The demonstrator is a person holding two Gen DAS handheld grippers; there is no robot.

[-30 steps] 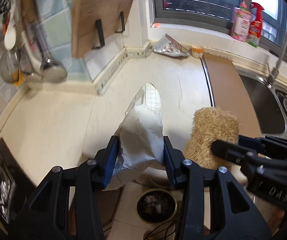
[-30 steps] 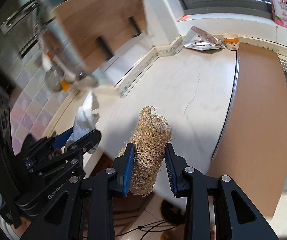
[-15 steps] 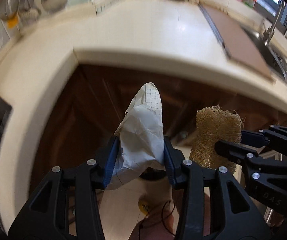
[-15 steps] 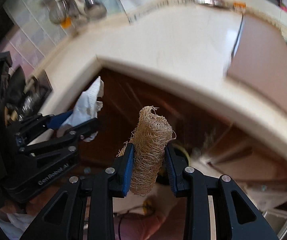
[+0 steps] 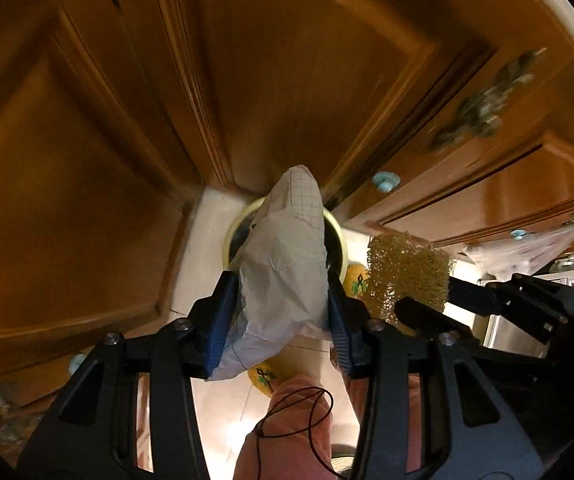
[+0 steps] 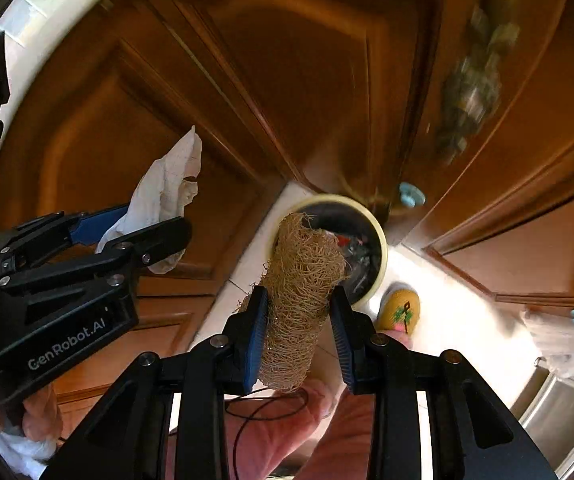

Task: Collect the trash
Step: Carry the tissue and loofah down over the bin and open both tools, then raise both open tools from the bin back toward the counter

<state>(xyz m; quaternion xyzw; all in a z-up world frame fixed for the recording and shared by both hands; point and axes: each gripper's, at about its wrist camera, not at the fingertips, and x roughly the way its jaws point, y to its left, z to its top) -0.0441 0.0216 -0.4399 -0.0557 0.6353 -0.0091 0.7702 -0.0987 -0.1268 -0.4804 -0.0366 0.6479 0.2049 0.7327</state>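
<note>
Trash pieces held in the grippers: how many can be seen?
2. The crumpled paper is in the left gripper; the loofah sponge is in the right gripper. More trash lies inside the bin below, partly hidden.

White grid-lined paper (image 5: 283, 276), tan loofah (image 6: 301, 304), pale yellow-rimmed bin (image 6: 379, 240), brown cabinets (image 5: 87, 184)

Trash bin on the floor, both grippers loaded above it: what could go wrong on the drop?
1. The trash bin has a small mouth and already holds trash; the long loofah in the right gripper may catch the rim and fall onto the floor.
2. The crumpled paper in the left gripper hides most of the bin in the left wrist view, so aiming is harder.
3. The grippers sit close together; releasing together could make them collide.
</note>
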